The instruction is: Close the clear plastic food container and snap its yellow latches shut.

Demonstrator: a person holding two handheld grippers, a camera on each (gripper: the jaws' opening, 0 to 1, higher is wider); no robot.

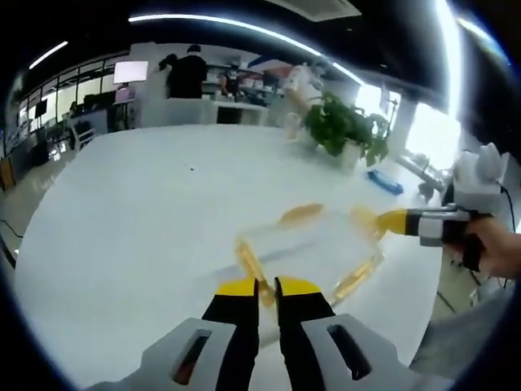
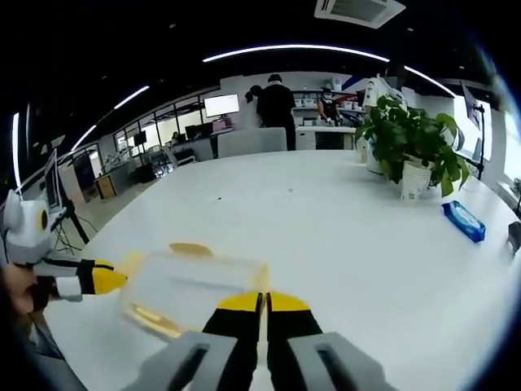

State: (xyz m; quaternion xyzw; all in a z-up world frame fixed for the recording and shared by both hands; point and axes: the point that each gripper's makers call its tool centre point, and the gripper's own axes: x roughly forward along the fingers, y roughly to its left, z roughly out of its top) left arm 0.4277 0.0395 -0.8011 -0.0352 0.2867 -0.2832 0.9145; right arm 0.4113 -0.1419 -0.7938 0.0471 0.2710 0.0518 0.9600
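Clear container with yellow latches sat on the white bench. Left tongs were closed at its near latch; right tongs were closed at its edge. Potted plant stood well apart.

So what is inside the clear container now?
Through the container walls I see nothing but the white table; it looks empty, though motion blur hides detail. The right gripper covers its near edge, so that corner cannot be checked.
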